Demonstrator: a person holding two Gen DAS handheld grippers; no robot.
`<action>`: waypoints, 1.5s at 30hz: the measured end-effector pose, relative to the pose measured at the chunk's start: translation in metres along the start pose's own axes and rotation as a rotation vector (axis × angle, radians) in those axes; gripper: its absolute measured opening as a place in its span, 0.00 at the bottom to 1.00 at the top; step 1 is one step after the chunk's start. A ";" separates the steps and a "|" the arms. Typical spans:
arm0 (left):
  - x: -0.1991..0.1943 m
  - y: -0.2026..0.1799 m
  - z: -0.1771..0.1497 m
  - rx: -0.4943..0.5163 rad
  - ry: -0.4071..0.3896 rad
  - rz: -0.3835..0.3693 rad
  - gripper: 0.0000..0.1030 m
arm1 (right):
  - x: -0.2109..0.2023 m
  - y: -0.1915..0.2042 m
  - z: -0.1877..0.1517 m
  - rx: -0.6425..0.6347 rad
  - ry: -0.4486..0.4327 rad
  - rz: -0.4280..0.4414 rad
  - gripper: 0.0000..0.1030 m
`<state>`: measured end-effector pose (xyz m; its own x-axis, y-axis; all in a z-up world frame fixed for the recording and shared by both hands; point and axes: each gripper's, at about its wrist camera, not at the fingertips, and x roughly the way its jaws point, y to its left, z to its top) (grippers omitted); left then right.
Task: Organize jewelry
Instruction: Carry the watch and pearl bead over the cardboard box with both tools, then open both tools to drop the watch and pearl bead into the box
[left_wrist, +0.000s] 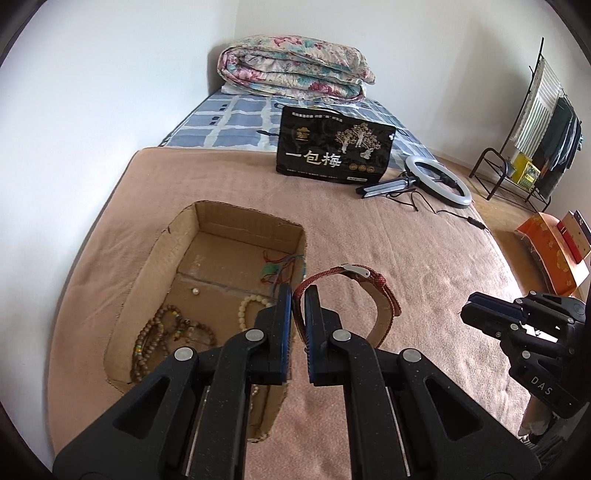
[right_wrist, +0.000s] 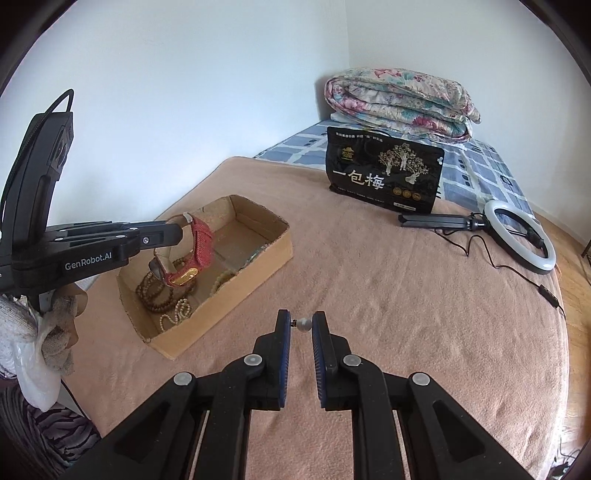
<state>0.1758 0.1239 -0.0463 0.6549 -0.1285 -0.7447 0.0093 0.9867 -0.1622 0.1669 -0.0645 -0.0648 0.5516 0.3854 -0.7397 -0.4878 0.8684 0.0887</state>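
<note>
The left gripper (left_wrist: 298, 295) is pinching the red woven-strap watch (right_wrist: 192, 251) above the open brown cardboard box (right_wrist: 258, 266), while the right gripper (right_wrist: 302, 325), right of that box, is clamping a small white pearl, seemingly an earring (right_wrist: 303, 324). Both pieces are probably being carried to the box; next, each needs lowering inside before the jaws are parting.

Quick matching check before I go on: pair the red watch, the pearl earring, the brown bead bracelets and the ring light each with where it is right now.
Things:
1. red watch
2. pearl earring
3. brown bead bracelets
4. ring light

Places:
A. lying in the cardboard box
B. gripped by its strap in the left tongs
C. lying on the blanket near the black bag
D. pinched in the right tongs

Pairs: 1-B, 2-D, 3-A, 4-C
</note>
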 end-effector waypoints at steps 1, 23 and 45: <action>0.000 0.007 -0.001 -0.005 0.000 0.006 0.04 | 0.002 0.003 0.003 -0.004 0.000 0.005 0.09; 0.014 0.081 -0.017 -0.059 0.015 0.096 0.04 | 0.079 0.070 0.059 -0.090 0.006 0.098 0.09; 0.017 0.087 -0.015 -0.070 0.006 0.092 0.04 | 0.119 0.086 0.084 -0.092 0.014 0.117 0.10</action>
<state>0.1759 0.2058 -0.0829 0.6460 -0.0381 -0.7624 -0.1038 0.9851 -0.1372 0.2469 0.0820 -0.0892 0.4780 0.4775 -0.7373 -0.6087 0.7852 0.1138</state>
